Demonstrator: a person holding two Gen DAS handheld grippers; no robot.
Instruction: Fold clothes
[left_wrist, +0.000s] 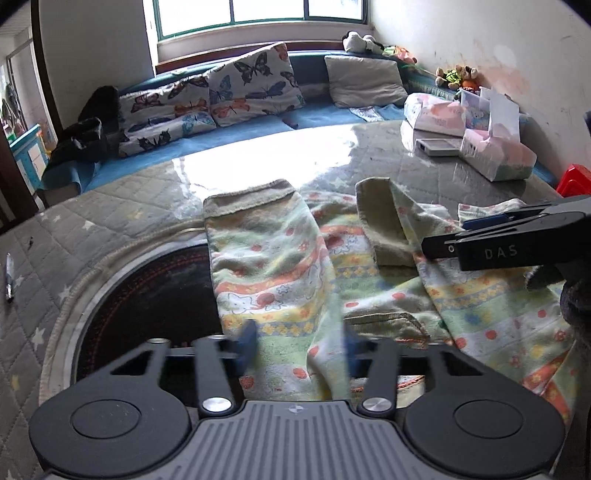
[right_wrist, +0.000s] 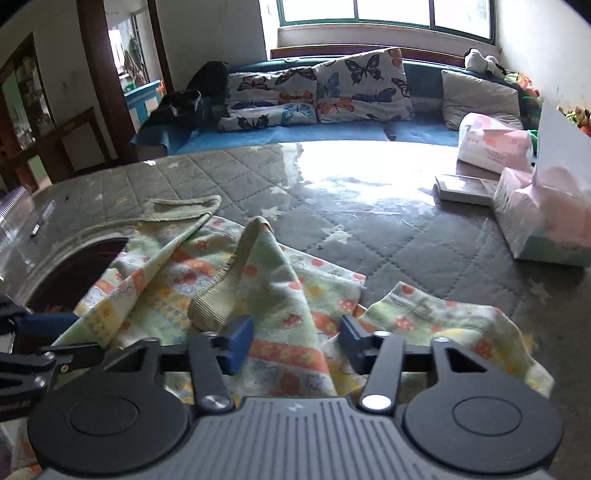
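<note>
Left wrist view: the left gripper (left_wrist: 300, 341) hangs low over a patterned child's garment (left_wrist: 369, 273), its blue fingers (left_wrist: 246, 341) spread apart with a raised fold of the cloth between them; whether they touch it cannot be told.
Right wrist view: the right gripper (right_wrist: 296, 343) is also spread wide, its blue pads (right_wrist: 239, 341) on either side of a ridge of the same garment (right_wrist: 280, 295), nothing clamped.
Garment: pastel stripes with flowers and small animals, lying rumpled on the grey quilted surface (right_wrist: 388, 236) under a shiny clear cover; one ribbed cuff (left_wrist: 251, 199) lies flat toward the window, the other ribbed cuff (right_wrist: 221, 295) is folded back over the cloth.
Beneath: the garment's left part overlaps a dark round inset (left_wrist: 155, 295) in the surface.
Surface, far right: pink tissue packs (left_wrist: 495, 155) and a flat white box (left_wrist: 439, 146).
Behind: a blue bench with butterfly cushions (left_wrist: 255, 81) below the window (left_wrist: 258, 14).
</note>
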